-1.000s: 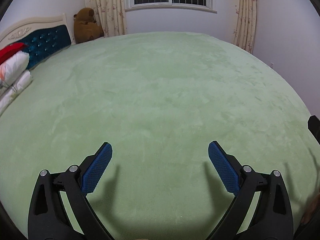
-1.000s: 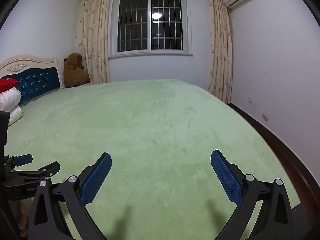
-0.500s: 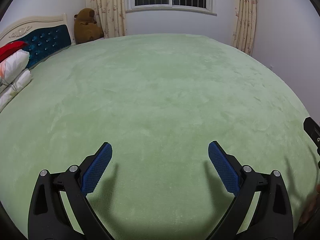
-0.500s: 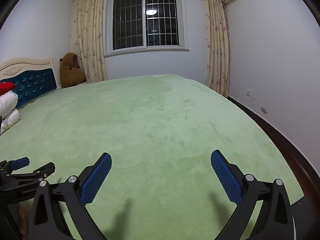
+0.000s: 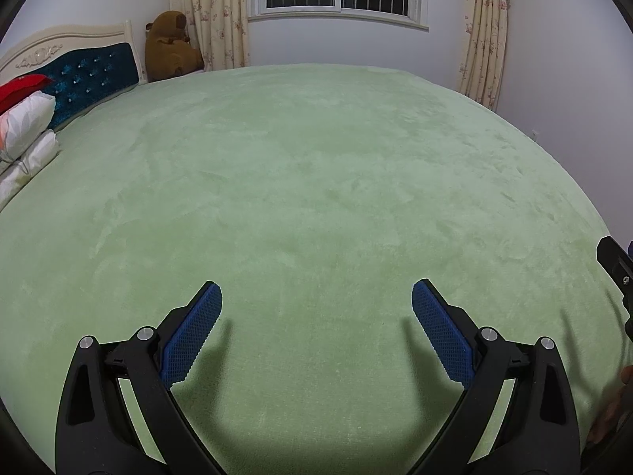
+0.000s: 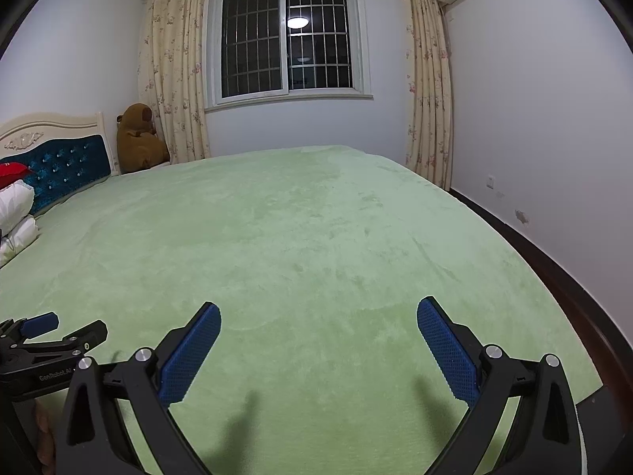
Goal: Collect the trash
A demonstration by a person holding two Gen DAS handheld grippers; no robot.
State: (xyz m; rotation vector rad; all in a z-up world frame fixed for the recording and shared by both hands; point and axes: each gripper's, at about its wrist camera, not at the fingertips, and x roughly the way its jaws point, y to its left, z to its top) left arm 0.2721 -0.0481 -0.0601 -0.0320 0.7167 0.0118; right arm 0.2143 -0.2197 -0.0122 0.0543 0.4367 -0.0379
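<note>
Both grippers hover low over the bed (image 5: 316, 166), side by side and pointing toward the window (image 6: 292, 35). The left gripper (image 5: 316, 312) and right gripper (image 6: 318, 328) have jaws spread wide, holding nothing. No trash shows in either view, so its place, weight, stiffness and best hold cannot be judged

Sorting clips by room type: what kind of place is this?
A bedroom: a large bed under a green blanket, a tufted blue headboard with pillows, and a curtained window.
</note>
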